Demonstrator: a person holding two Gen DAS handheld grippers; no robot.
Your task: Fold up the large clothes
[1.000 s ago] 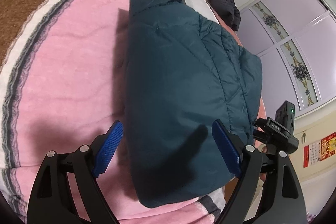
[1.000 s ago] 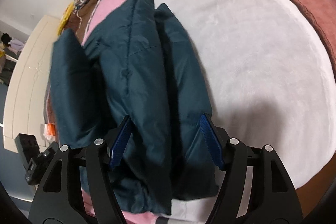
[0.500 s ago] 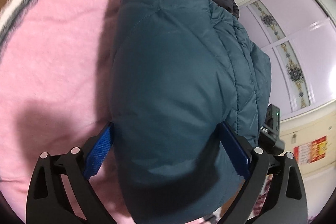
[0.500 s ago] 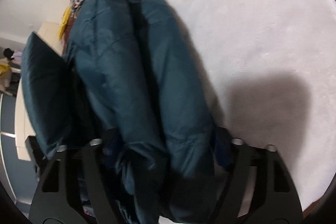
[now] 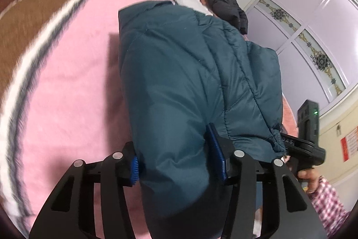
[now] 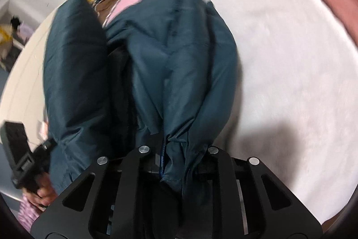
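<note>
My left hand-held gripper [image 5: 176, 156] and right hand-held gripper [image 6: 179, 160] both pinch the teal jacket [image 5: 190, 82]; its slick padding, blurred here, might slip out above the bed [image 5: 67, 82].

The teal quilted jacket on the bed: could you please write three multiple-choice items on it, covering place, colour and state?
1. What does the teal quilted jacket lie on?
A pink fleece blanket
B wooden floor
C chair

2. What colour are the left tool pads?
A red
B blue
C green

3. What is the right tool doing?
A open above the jacket
B shut on the jacket
C resting on the blanket

Answers: 1 A, pink fleece shows beside the jacket; 2 B, blue ribbed pads press the fabric; 3 B, fabric is bunched between its fingers.
</note>
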